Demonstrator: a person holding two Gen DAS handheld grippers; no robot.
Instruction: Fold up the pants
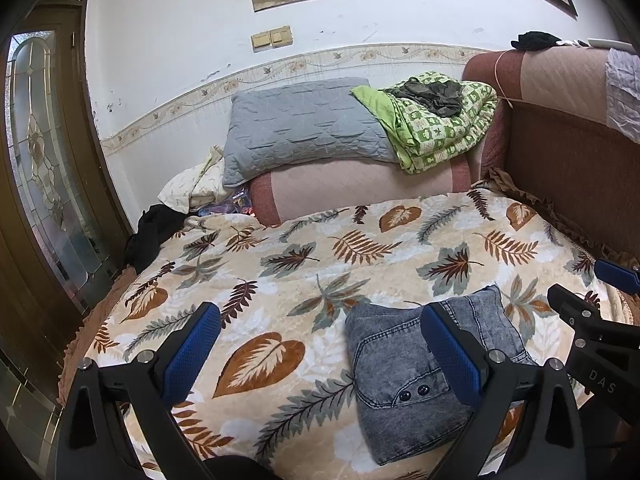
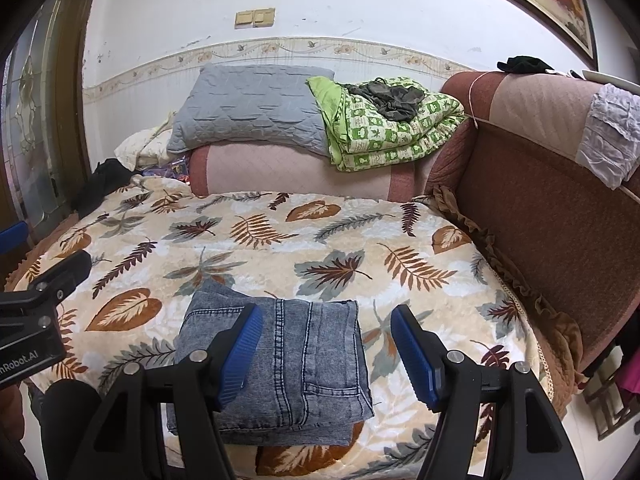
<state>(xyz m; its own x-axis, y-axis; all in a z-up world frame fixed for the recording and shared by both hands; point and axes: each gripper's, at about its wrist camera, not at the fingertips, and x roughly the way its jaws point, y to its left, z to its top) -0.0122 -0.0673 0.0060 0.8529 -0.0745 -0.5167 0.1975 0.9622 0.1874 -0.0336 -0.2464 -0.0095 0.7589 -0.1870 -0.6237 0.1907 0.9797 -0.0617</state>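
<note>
The pants (image 1: 404, 376) are grey-blue washed denim, folded into a compact rectangular bundle lying flat on the leaf-print blanket (image 1: 280, 264). In the right wrist view the bundle (image 2: 292, 368) lies at lower centre. My left gripper (image 1: 324, 344) is open and empty, above the blanket to the left of the bundle; its right finger overlaps the bundle's top. My right gripper (image 2: 326, 352) is open and empty, held above the bundle's right part. Each gripper shows at the edge of the other's view: the right one (image 1: 592, 292), the left one (image 2: 44, 256).
The blanket covers a sofa seat. A brown sofa backrest (image 2: 552, 216) runs along the right. At the far end lie a grey pillow (image 2: 248, 112), a green patterned quilt (image 2: 392, 132) and a pink bolster (image 2: 288, 176). A glass-panelled door (image 1: 40, 184) is at left.
</note>
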